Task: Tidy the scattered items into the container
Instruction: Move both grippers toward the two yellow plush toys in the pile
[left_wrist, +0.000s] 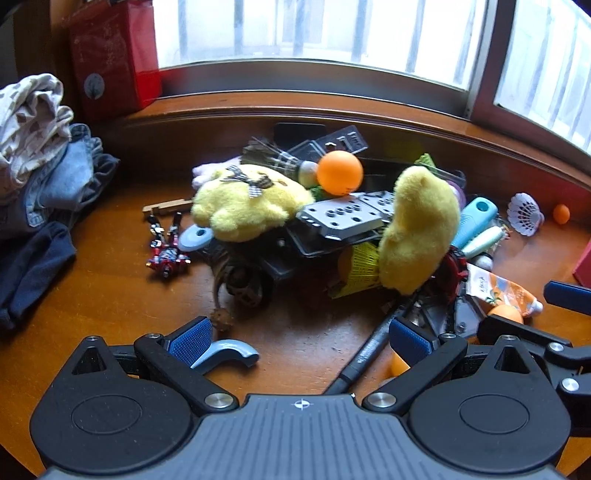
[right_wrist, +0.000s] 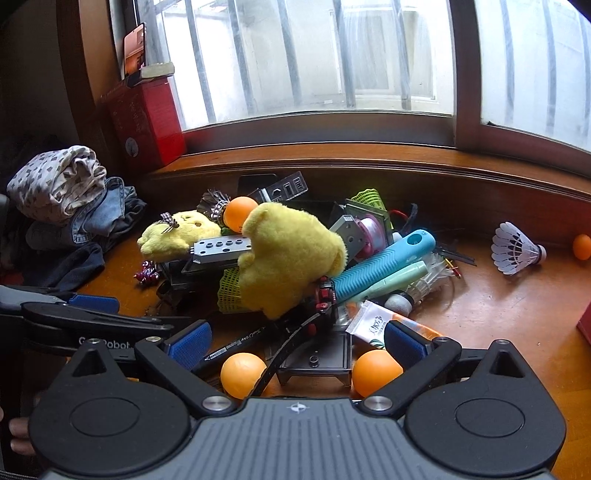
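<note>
Both tongs (left_wrist: 301, 341) (right_wrist: 297, 341) wide open, empty — toy heap (left_wrist: 417, 229) just ahead, right pair's nearer.

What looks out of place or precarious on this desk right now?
The container is overfilled: an orange ball perches on top of the heap and could roll off. A white shuttlecock and a second ball lie apart near the right edge. Both grippers are open and empty.

Yellow plush (right_wrist: 291, 254) w/ orange ball (right_wrist: 239, 213) atop heaped black container (right_wrist: 314, 356).
</note>
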